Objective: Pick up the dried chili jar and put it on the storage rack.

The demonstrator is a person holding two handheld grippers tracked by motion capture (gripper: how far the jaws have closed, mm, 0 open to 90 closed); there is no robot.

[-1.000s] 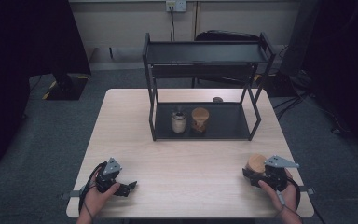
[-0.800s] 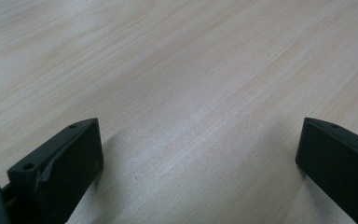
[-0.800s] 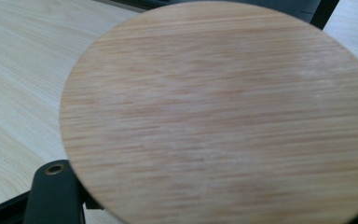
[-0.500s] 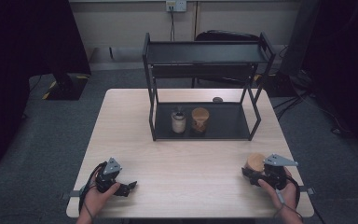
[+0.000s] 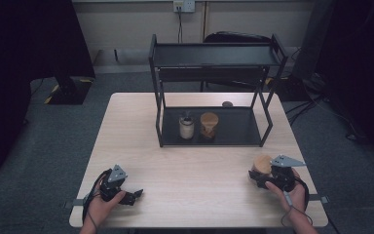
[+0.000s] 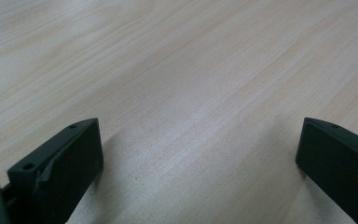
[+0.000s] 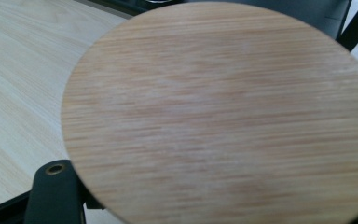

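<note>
A round wooden lid [image 5: 262, 163] is at the table's front right, and my right gripper [image 5: 259, 174] is shut on it from the near side. In the right gripper view the lid [image 7: 223, 112] takes up most of the picture. One black jaw shows at its lower left edge, and whatever lies under the lid is hidden. My left gripper [image 5: 134, 195] rests at the front left. Its jaws [image 6: 198, 149] stand wide open over bare wood with nothing between them.
A black two-tier metal rack [image 5: 214, 56] stands at the far middle of the light wooden table [image 5: 126, 136]. On its lower shelf are a white jar [image 5: 186, 126] and a brown jar [image 5: 208, 125]. A small dark disc [image 5: 227, 104] lies behind the rack.
My right gripper has shifted slightly away from the table's front edge, with the lid in it. The left gripper has stayed still.
</note>
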